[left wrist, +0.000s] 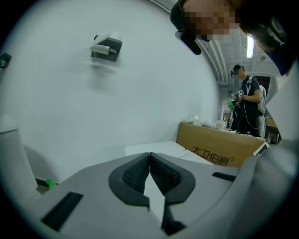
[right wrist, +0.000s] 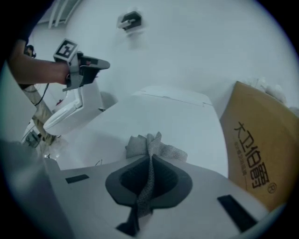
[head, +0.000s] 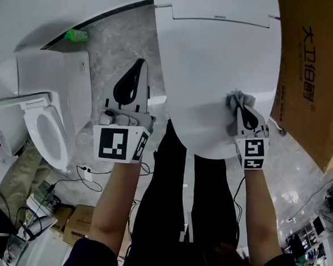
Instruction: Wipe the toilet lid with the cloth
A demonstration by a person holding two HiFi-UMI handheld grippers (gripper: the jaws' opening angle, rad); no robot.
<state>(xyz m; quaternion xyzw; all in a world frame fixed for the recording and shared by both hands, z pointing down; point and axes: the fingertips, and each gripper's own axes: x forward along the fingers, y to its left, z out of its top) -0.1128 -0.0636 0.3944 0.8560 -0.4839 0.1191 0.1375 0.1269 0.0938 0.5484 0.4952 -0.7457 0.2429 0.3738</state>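
The white toilet lid [head: 218,63] lies closed in the upper middle of the head view and fills the middle of the right gripper view [right wrist: 173,121]. My right gripper [head: 244,110] is shut on a grey cloth [head: 238,104], whose bunched end [right wrist: 152,145] rests on the lid near its front edge. My left gripper [head: 135,75] is shut on nothing and hangs over the grey floor left of the lid. In the left gripper view its pads [left wrist: 149,172] meet, pointing at the white wall.
A second white toilet [head: 44,127] with its lid raised stands at the left. A brown cardboard box [head: 310,68] leans right of the lid. Cables and small boxes [head: 76,218] lie on the marble floor. A person [left wrist: 247,105] stands far off.
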